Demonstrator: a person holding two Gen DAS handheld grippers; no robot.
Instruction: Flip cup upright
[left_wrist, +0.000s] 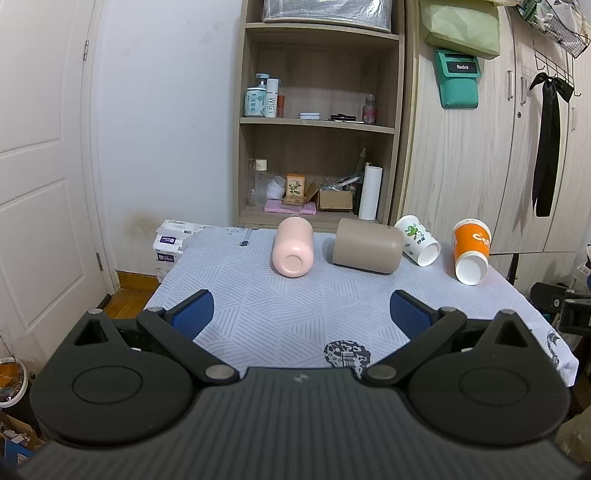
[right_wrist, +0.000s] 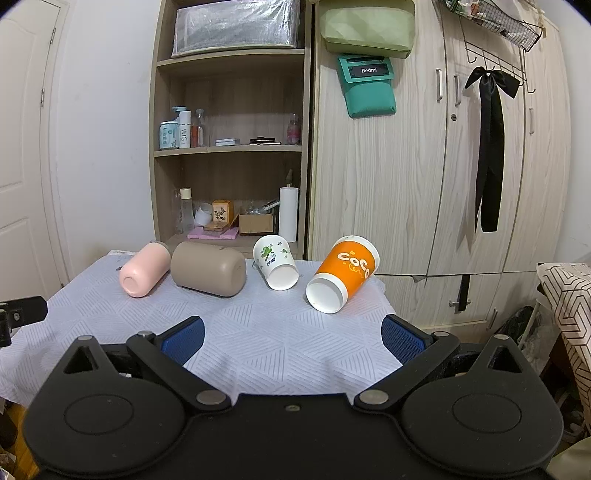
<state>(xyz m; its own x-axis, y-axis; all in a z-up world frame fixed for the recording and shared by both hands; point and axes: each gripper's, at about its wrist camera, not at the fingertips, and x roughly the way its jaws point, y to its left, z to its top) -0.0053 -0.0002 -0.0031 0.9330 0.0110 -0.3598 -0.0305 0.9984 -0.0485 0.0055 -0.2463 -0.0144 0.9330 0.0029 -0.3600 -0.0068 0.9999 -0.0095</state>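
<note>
Several cups lie on their sides in a row at the far side of the table: a pink cup (left_wrist: 293, 248) (right_wrist: 142, 271), a large tan cup (left_wrist: 366, 246) (right_wrist: 208, 268), a white cup with green print (left_wrist: 418, 240) (right_wrist: 276, 266) and an orange cup (left_wrist: 471, 251) (right_wrist: 343, 273). The pink cup's base and the two paper cups' bases face me. My left gripper (left_wrist: 301, 314) is open and empty, short of the pink and tan cups. My right gripper (right_wrist: 291, 338) is open and empty, short of the white and orange cups.
The table has a white patterned cloth (left_wrist: 280, 306) (right_wrist: 258, 332). A wooden shelf unit (left_wrist: 317, 122) (right_wrist: 232, 147) and wardrobe (right_wrist: 424, 166) stand behind it. A door (left_wrist: 37, 166) is at the left. Tissue packs (left_wrist: 170, 243) sit by the table's far left corner.
</note>
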